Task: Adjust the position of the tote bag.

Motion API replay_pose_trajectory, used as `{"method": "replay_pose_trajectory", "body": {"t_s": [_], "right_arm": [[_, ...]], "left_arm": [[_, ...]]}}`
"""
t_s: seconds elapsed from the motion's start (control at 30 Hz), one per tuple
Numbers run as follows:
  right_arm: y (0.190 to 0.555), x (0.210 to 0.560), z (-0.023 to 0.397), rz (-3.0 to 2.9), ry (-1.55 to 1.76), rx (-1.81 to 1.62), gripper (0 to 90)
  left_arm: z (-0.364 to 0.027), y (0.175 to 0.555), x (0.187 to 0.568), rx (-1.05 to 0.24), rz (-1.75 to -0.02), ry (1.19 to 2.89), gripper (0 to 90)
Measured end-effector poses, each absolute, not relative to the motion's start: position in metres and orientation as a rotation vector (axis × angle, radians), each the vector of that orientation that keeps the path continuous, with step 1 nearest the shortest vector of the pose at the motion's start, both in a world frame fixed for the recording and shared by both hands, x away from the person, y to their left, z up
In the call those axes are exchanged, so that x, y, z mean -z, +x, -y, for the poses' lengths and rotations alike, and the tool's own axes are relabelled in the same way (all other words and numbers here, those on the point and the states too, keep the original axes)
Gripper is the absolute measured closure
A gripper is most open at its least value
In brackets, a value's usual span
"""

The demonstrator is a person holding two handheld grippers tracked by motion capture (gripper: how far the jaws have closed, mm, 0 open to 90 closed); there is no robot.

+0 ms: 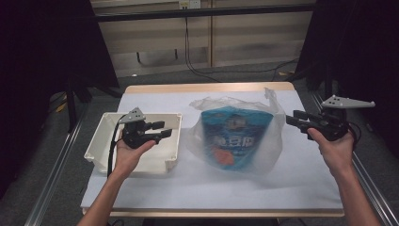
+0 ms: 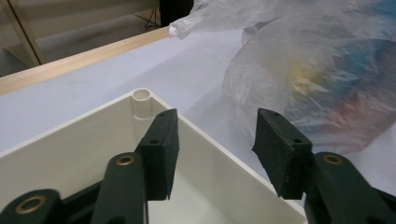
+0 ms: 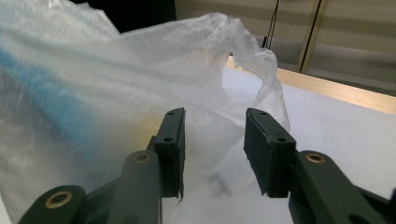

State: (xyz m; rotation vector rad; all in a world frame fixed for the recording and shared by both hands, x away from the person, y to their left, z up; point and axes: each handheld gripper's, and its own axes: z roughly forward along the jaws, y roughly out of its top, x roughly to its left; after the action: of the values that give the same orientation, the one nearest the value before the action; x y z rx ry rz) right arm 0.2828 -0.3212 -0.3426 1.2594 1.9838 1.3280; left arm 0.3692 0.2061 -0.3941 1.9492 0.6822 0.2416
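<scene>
Both grippers [image 1: 160, 130] [image 1: 295, 117] flank the plastic bag [image 1: 235, 136], jaws apart and empty; next, each must grip a handle

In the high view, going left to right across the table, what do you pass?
White tray → left claw, over the tray → clear plastic bag holding a blue snack packet → right claw.

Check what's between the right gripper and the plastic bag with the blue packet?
Nothing: the right gripper view shows the right gripper with open jaws facing the plastic bag, only bare white table cover beneath.
</scene>
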Motion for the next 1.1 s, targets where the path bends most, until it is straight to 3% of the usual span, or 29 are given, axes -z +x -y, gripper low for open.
{"method": "replay_pose_trajectory", "body": {"t_s": [0.23,0.4,0.67,1.1], "right_arm": [[0.312,0.312,0.322,-2.004,1.329,-1.322,59.2],[0.334,0.295,0.317,-2.038,1.385,-1.300,54.8],[0.377,0.282,0.304,-2.114,1.500,-1.146,44.1],[0.415,0.283,0.271,-2.210,1.599,-0.958,42.7]], "left_arm": [[-0.199,0.391,0.384,-0.227,-0.673,2.003,59.7],[-0.191,0.401,0.376,-0.204,-0.652,2.039,60.3],[-0.184,0.412,0.372,-0.221,-0.678,2.042,49.2],[-0.183,0.428,0.370,-0.229,-0.744,2.029,43.8]]}}
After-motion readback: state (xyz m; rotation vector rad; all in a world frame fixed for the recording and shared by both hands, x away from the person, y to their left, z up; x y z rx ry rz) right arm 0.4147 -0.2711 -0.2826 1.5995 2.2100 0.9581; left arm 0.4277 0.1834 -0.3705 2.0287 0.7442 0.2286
